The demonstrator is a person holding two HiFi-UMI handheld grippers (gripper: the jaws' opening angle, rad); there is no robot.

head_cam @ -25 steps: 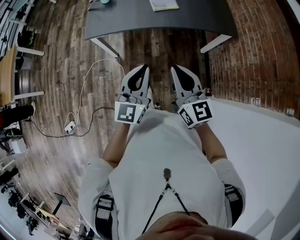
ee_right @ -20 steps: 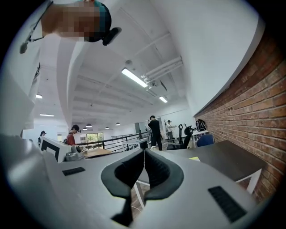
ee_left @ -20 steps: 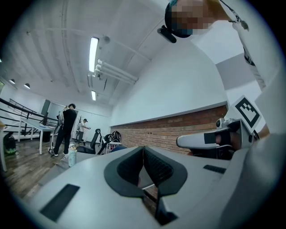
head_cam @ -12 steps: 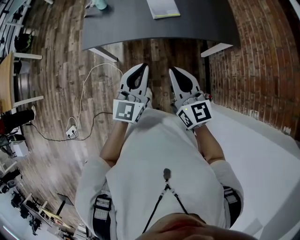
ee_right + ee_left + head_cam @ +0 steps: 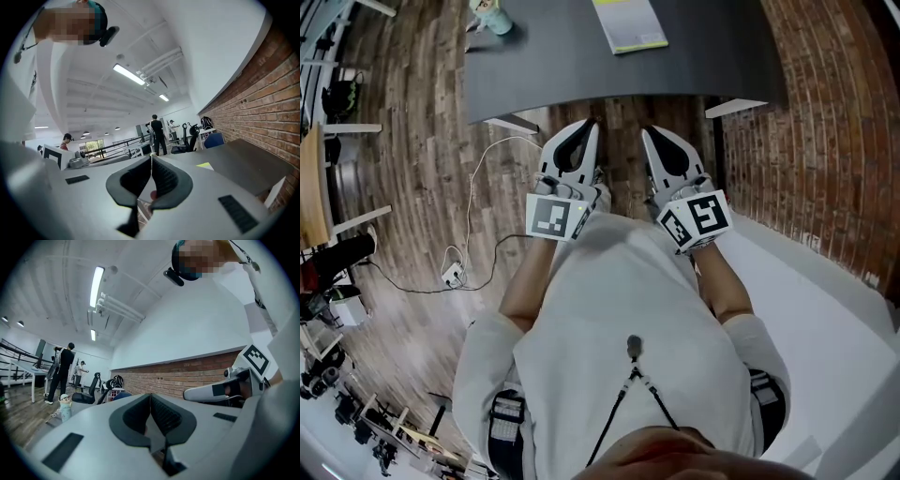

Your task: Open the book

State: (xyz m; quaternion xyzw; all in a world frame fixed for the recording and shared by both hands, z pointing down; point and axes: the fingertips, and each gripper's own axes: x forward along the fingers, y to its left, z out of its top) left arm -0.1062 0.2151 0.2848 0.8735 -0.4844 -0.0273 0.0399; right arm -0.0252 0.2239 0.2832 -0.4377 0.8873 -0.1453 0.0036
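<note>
Left hand-held gripper [image 5: 590,127], right hand-held gripper [image 5: 649,134], jaws together, closed pale book [image 5: 630,24], yellow-edged

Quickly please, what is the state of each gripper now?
Left grey two-jaw gripper: closed, holding nothing.
Right grey two-jaw gripper: closed, holding nothing.

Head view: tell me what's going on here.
A person stands just short of a dark table, holding a two-jaw gripper in each hand in front of the chest. The left gripper and the right gripper both have their jaws shut with nothing between them. The book lies on the table ahead, apparently closed and untouched, with a small bottle to its left. Opening it has not started.
</note>
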